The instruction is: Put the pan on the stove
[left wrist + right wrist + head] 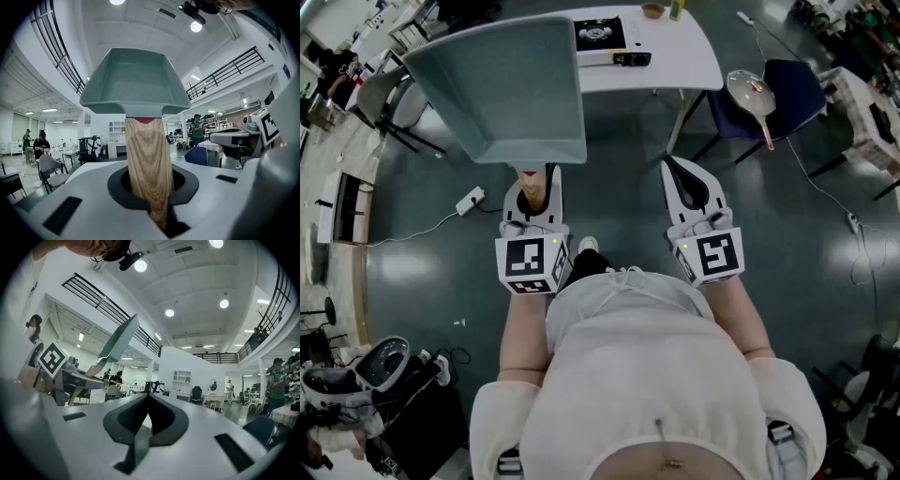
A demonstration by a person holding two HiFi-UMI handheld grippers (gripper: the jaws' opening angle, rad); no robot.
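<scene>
Presently pan (502,89) clamped at handle (149,164) by left gripper (532,180); right gripper (675,171) closed, empty. Heavy pan could be twisted loose before stove (602,36), 12 o'clock, is reached.

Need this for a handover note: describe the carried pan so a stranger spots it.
Find the white table at the top of the head view. Before it, the left tongs hold a pan by its wooden handle. It is square, deep and grey-green, unlike the round pan on the blue chair.
</scene>
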